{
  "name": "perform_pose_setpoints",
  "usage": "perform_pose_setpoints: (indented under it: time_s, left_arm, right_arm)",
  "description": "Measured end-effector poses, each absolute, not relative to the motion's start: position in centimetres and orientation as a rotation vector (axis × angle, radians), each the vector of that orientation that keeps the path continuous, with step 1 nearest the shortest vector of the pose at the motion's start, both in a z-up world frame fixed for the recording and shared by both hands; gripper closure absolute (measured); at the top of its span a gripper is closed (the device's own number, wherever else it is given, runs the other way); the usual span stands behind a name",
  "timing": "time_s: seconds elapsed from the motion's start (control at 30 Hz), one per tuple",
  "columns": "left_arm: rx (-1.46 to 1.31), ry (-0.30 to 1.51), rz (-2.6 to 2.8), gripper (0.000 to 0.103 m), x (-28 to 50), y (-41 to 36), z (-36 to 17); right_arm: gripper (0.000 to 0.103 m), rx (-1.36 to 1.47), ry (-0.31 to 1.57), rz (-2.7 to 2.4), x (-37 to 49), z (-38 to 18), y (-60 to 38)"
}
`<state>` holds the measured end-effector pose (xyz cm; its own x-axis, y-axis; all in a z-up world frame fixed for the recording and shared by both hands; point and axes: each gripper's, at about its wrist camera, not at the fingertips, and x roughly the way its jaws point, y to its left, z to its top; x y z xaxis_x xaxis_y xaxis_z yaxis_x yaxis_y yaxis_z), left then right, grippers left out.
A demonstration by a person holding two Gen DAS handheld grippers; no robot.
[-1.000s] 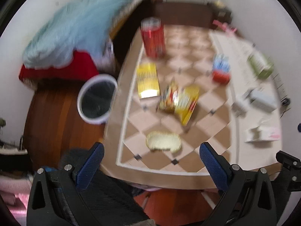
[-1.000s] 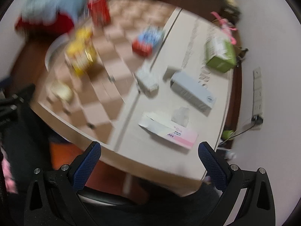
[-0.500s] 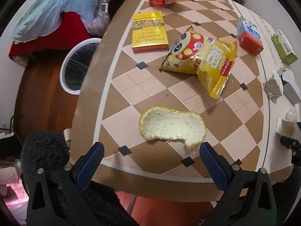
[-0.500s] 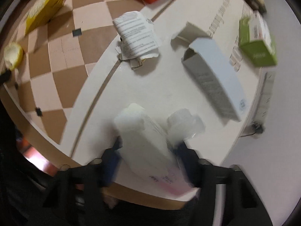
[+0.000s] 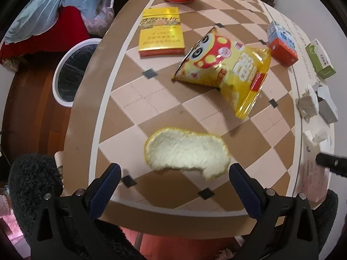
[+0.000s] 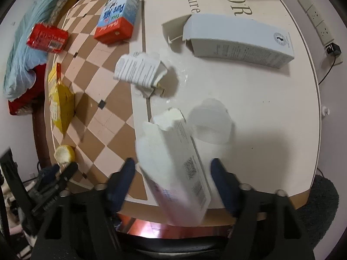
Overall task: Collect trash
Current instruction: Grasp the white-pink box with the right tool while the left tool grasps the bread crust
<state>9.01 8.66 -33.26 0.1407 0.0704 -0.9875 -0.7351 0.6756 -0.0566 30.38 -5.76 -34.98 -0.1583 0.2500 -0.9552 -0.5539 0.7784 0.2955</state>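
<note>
Trash is spread over the table (image 5: 86, 117): peel (image 5: 186, 151) at 6 o'clock in the left view, chip bag (image 5: 229, 69) at 1 o'clock of it, bin (image 5: 71, 73) off the edge at 9 o'clock. Left gripper (image 5: 173, 184) is held wide apart just before the peel. Right gripper (image 6: 173, 179) is seen either side of a torn white carton (image 6: 175, 169); contact cannot be confirmed.

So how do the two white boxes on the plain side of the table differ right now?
The grey-white box lies flat on the table, clear of both claws; the pink-white box sits tilted between the right claw's fingers. The grey-white box has a clean flap open at its left end; the pink-white box's far end looks torn and ragged. Both are long, opened cartons.
</note>
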Motion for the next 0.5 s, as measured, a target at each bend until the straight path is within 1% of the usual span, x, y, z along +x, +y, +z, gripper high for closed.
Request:
perform_pose_setpoints:
  time_s: [0.07,0.1,0.13,0.17,0.2,0.23,0.27,0.3,0.33,0.4,0.5]
  left_arm:
    - [-0.617,1.309,0.631,0.002,9.6,8.5,-33.3]
    - [-0.615,1.316,0.624,0.005,10.0,8.4,-33.4]
    - [-0.616,1.322,0.621,0.012,10.1,8.3,-33.6]
    - [-0.614,1.328,0.623,0.032,10.2,8.3,-33.8]
    - [-0.61,1.344,0.63,0.036,10.4,8.2,-34.0]
    - [-0.597,1.335,0.638,0.037,10.4,8.0,-33.8]
    - [-0.588,1.327,0.645,0.04,10.3,7.8,-33.6]
    - [-0.578,1.318,0.65,0.044,10.2,7.6,-33.4]
    - [-0.566,1.31,0.656,0.046,10.1,7.3,-33.1]
    - [-0.543,1.296,0.662,0.055,10.2,6.8,-32.6]
    - [-0.519,1.288,0.667,0.062,10.3,6.3,-32.0]
  right_arm:
    - [0.028,-0.282,1.565,0.721,29.0,-34.9,-6.0]
    - [0.028,-0.309,1.548,0.722,28.3,-34.9,-6.1]
    - [0.028,-0.337,1.53,0.717,27.7,-35.1,-6.2]
    - [0.028,-0.351,1.518,0.717,27.0,-35.0,-6.5]
    - [0.029,-0.359,1.503,0.716,26.6,-35.2,-6.5]
    - [0.034,-0.363,1.492,0.712,26.3,-35.3,-6.4]
    - [0.056,-0.366,1.476,0.708,25.9,-35.5,-6.5]
    - [0.06,-0.371,1.472,0.704,25.6,-35.6,-6.5]
    - [0.06,-0.371,1.453,0.703,25.2,-35.7,-6.3]
    - [0.061,-0.375,1.423,0.702,24.6,-35.6,-6.5]
    - [0.061,-0.355,1.406,0.719,24.1,-35.2,-6.7]
